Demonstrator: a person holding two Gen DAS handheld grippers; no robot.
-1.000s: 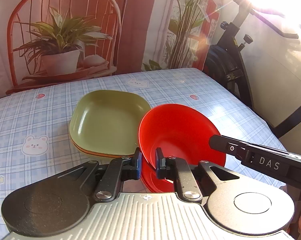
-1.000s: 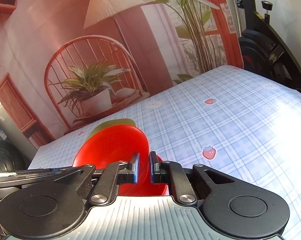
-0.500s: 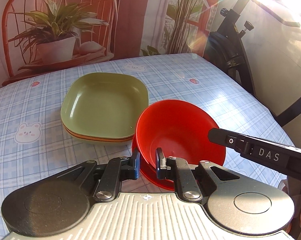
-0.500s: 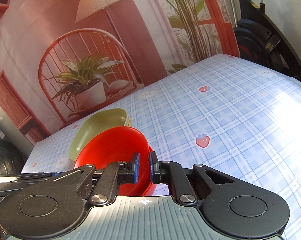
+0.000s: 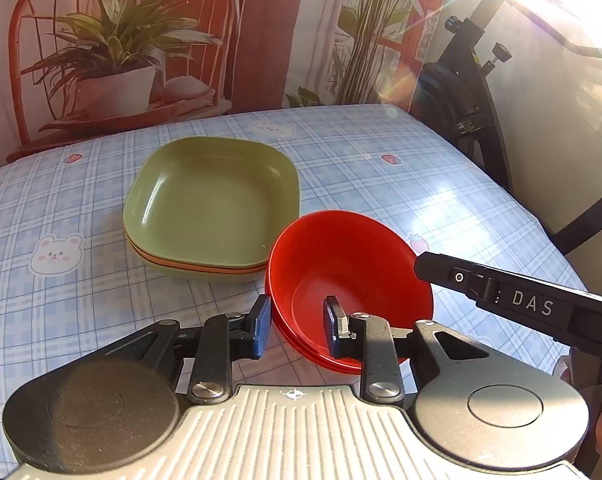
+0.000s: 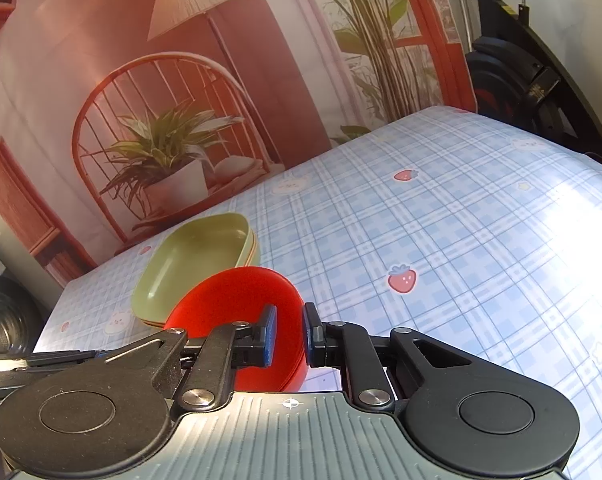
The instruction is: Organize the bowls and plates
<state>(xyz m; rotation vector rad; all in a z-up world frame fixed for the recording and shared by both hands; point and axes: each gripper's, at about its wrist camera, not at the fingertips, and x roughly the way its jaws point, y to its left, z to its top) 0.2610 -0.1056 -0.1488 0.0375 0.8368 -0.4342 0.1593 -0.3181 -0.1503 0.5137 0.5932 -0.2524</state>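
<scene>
A red bowl [image 5: 349, 272] sits nested in another red bowl on the checked tablecloth, just right of a stack of square plates with a green plate [image 5: 213, 200] on top. My left gripper [image 5: 295, 326] is open, its jaws astride the bowl's near rim with gaps on both sides. My right gripper [image 6: 289, 336] is also open a little, its jaws on either side of the red bowl's [image 6: 237, 300] right rim. The plate stack [image 6: 193, 260] lies behind the bowls in the right wrist view. The right gripper's black body [image 5: 521, 300] crosses the left wrist view.
The table [image 6: 461, 240] stretches to the right with its edge near an exercise bike [image 5: 473, 92]. A printed backdrop with a chair and plants hangs behind the table.
The red bowl came down and settled on the lower red bowl beside the plates. Both grippers' jaws, shut on its rim before, have opened.
</scene>
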